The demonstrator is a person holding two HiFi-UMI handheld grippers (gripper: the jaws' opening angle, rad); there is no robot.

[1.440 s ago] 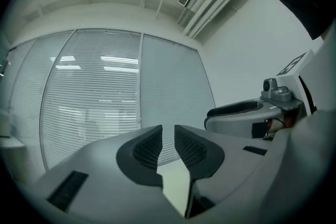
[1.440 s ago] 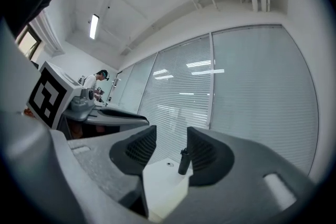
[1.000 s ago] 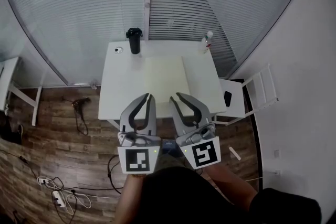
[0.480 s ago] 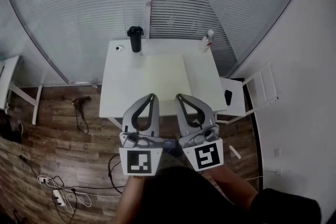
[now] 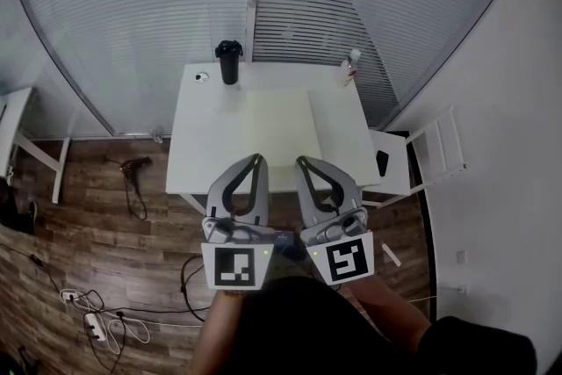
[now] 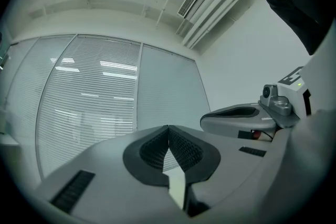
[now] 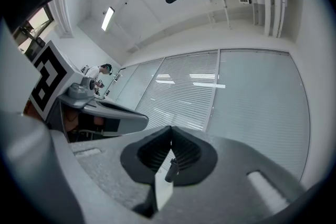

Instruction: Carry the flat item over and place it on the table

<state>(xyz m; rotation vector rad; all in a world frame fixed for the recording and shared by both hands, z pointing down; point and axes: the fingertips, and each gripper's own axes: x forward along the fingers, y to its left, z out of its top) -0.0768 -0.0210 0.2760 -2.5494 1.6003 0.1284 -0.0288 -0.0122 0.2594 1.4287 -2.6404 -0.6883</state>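
A pale cream flat sheet [image 5: 279, 133] lies in the middle of the white table [image 5: 204, 149], which stands in front of me in the head view. Both grippers are held upright close to my body, short of the table's near edge and off the sheet. The left gripper [image 5: 256, 159] is shut with its tips touching and nothing between them. Beside it, the right gripper [image 5: 301, 161] is shut the same way. In the left gripper view the left gripper [image 6: 168, 127] points at blinds and ceiling. The right gripper [image 7: 170, 128] does too in its own view.
A black tumbler [image 5: 229, 62] and a small round thing [image 5: 199, 77] stand at the table's far left, a small clear bottle [image 5: 350, 68] at its far right. A white chair [image 5: 413, 158] with a dark item [image 5: 381, 163] sits right of the table. Cables [image 5: 97, 320] lie on the wood floor.
Both grippers have sunk slightly lower in the head view and stayed shut. The sheet and table things have not moved.
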